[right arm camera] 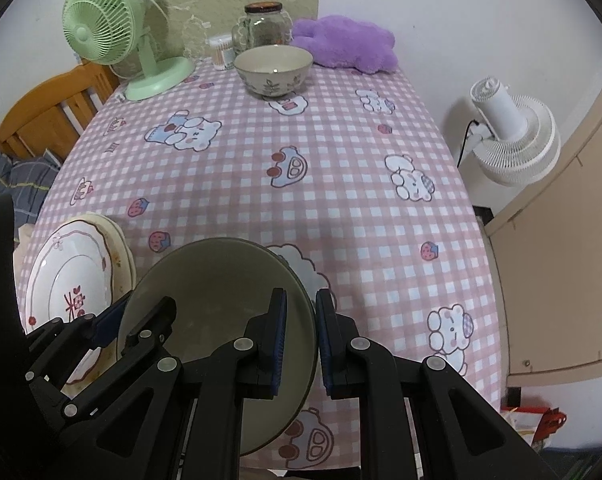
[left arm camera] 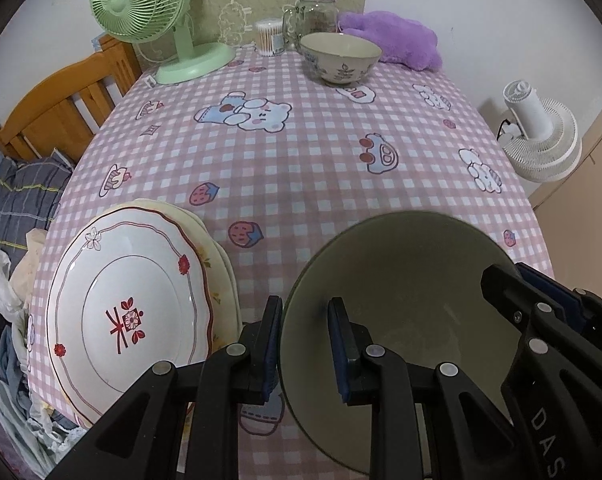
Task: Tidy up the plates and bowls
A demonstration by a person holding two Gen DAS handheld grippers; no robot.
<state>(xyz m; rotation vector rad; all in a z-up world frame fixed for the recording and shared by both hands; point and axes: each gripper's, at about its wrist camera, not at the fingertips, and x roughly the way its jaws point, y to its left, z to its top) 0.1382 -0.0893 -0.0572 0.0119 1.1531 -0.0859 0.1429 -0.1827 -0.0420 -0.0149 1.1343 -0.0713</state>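
A grey-green bowl [left arm camera: 401, 300] is held above the near edge of the table by both grippers. My left gripper [left arm camera: 305, 320] straddles its left rim, one finger outside and one inside. My right gripper [right arm camera: 301, 312] straddles its right rim [right arm camera: 307, 320] the same way; it also shows in the left wrist view [left arm camera: 513, 284]. A white plate with red flowers [left arm camera: 129, 312] lies on top of a cream plate [left arm camera: 221, 256] at the near left of the table. A floral bowl [left arm camera: 340, 58] stands at the far side.
The table has a pink checked cloth [left arm camera: 301, 152]. At the back stand a green fan [left arm camera: 149, 12], a cotton swab box [left arm camera: 270, 37], a glass jar [left arm camera: 315, 12] and a purple plush [left arm camera: 397, 40]. A white fan [left arm camera: 541, 136] stands right of the table; a wooden bed frame [left arm camera: 61, 108] is left.
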